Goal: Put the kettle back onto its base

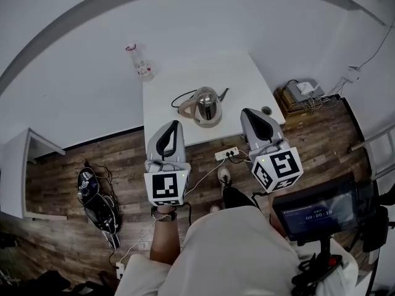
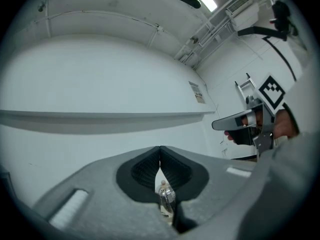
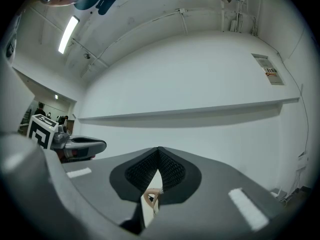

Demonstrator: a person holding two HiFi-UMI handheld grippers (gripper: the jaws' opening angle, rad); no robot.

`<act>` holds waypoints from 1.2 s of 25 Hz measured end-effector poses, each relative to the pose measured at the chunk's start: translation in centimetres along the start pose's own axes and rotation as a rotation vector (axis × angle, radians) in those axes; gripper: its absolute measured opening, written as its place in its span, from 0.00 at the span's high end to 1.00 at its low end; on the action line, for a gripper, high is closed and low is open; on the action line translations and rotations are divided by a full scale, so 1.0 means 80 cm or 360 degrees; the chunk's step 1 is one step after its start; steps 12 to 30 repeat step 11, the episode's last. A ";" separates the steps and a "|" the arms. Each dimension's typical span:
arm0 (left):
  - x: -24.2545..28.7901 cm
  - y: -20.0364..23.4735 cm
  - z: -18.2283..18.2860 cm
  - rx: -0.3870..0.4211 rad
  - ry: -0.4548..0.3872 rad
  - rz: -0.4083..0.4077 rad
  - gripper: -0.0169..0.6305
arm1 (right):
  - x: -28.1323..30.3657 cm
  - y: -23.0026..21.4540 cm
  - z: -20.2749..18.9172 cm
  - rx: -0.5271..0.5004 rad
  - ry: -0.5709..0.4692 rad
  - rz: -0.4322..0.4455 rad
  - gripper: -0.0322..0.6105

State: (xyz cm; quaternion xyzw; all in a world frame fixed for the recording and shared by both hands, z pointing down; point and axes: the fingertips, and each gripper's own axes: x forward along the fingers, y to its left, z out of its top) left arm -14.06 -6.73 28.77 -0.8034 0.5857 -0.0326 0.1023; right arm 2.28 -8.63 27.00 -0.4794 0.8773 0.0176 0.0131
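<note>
A steel kettle with a tan handle stands on the white table, with a black cord looping off to its left; I cannot tell whether a base is under it. My left gripper is over the table's near edge, shut and empty, short of the kettle. My right gripper is to the kettle's right, also shut and empty. In the left gripper view the jaws are closed, and the kettle shows small below them. Under the closed jaws of the right gripper view, the kettle's handle peeks out.
A glass bottle with a red ring stands beyond the table's far left corner. A small dark round thing lies near the table's right edge. A power strip is on the wooden floor, shoes at left, boxes at right.
</note>
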 end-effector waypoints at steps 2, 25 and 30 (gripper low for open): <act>0.003 0.001 0.001 0.0005 -0.0003 -0.0004 0.96 | 0.004 0.000 -0.001 -0.0004 0.0003 0.0001 0.95; 0.003 -0.004 0.005 -0.0012 -0.0007 0.0003 0.96 | -0.004 -0.007 0.008 0.0040 -0.0027 0.0004 0.95; 0.003 -0.004 0.005 -0.0012 -0.0007 0.0003 0.96 | -0.004 -0.007 0.008 0.0040 -0.0027 0.0004 0.95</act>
